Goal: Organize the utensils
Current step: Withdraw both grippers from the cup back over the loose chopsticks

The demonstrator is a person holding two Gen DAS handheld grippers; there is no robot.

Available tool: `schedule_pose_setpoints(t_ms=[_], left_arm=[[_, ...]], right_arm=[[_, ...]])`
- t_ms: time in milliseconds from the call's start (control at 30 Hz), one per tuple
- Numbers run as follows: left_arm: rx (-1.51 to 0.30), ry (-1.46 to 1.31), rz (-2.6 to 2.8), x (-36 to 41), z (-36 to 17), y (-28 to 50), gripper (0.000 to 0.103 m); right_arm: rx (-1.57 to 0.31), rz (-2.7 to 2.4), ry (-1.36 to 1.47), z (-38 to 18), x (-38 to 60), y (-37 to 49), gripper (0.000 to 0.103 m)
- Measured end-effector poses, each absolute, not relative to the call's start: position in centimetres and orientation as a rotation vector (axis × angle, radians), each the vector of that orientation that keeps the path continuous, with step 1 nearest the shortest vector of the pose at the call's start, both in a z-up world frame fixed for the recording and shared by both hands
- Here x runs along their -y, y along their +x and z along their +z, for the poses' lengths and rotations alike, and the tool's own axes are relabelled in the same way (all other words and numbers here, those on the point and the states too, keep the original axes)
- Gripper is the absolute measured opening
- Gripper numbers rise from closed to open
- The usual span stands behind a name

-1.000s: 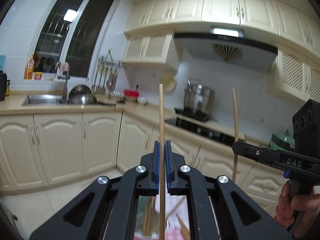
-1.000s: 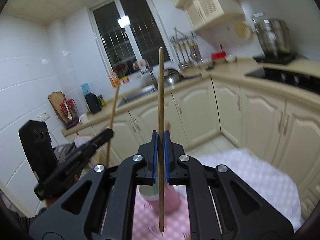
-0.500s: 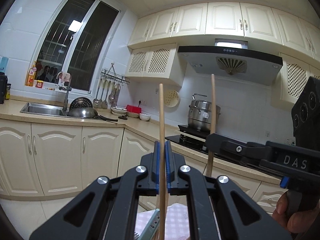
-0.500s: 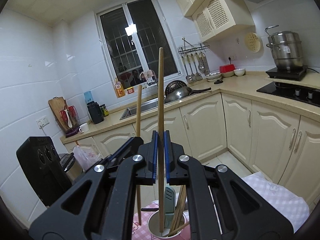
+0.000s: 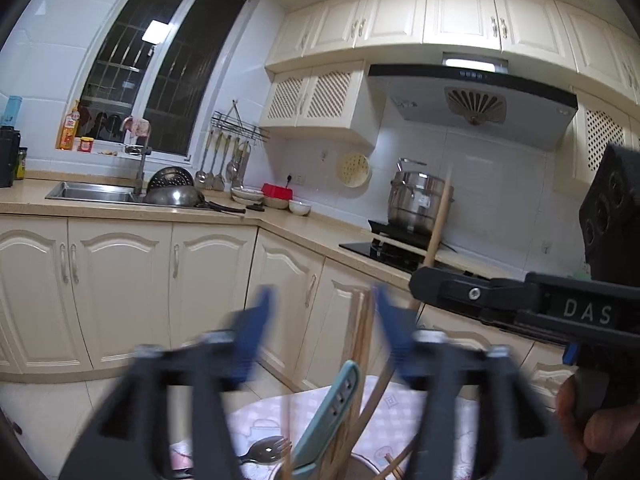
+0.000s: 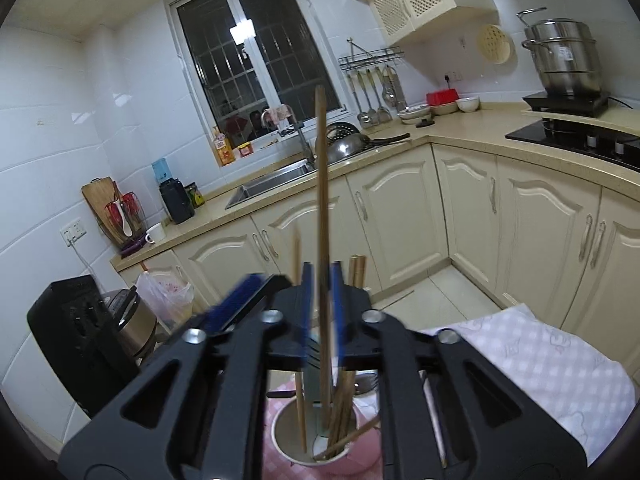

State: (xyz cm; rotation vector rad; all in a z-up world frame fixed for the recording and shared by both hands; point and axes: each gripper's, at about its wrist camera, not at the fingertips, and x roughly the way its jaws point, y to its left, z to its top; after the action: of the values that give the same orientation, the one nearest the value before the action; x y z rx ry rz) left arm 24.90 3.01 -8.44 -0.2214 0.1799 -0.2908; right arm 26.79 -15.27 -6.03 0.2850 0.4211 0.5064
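Both wrist cameras sit close above the cup (image 6: 310, 436), aimed roughly level. Left faces stove (image 5: 400, 256) at 2 o'clock; right faces sink (image 6: 272, 184) at 11. Shared: cup, sink.

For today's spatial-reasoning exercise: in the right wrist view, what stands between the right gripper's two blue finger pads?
In the right wrist view, a wooden chopstick stands between the opening pads of the right gripper, its lower end in the cup below.

Utensil cup (image 6: 288, 446): pale, round, upright on pink-checked cloth. Contents: several wooden chopsticks (image 6: 347, 394), leaning; 1 teal-handled utensil (image 5: 334, 402), tilted. 1 long chopstick (image 6: 322, 240) stands upright into cup. Metal fork (image 5: 262, 449) lies left, beside cup.
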Motion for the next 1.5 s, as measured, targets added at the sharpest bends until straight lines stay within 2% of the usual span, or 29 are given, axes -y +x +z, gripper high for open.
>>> schedule_pose_setpoints(t_ms=[33,67,133,167,267,533,1000,1500], left_arm=[[-0.180,-0.223,-0.288,-3.2,-8.2,24.5,0.067],[-0.188,-0.219,-0.285,-3.4,-8.0,24.2,0.070],[-0.193,-0.216,-0.277,-3.7,-7.5,23.7,0.086],[-0.191,-0.215,-0.278,-3.8,-7.3,23.3,0.088],[-0.199,-0.191,-0.276,-3.9,-6.4,22.2,0.094],[-0.240,-0.127,-0.253,-3.2,-4.9,19.0,0.098],[-0.302,-0.110,-0.264,-1.5,-5.1,14.3,0.098],[-0.424,-0.103,-0.293,0.9,-8.5,12.7,0.098]], right_arm=[[-0.407,0.498,0.297,-5.9,15.7,26.5,0.075],[-0.385,0.487,0.311,-5.5,16.3,26.1,0.084],[-0.372,0.483,0.316,-4.9,17.0,25.5,0.084],[-0.365,0.478,0.321,-4.6,17.4,25.3,0.084],[-0.345,0.457,0.348,-3.8,19.0,24.3,0.097],[-0.378,0.405,0.366,-3.4,22.8,22.2,0.097],[-0.498,0.337,0.368,-6.9,27.4,18.4,0.097],[-0.620,0.313,0.383,-10.9,28.9,17.4,0.097]])
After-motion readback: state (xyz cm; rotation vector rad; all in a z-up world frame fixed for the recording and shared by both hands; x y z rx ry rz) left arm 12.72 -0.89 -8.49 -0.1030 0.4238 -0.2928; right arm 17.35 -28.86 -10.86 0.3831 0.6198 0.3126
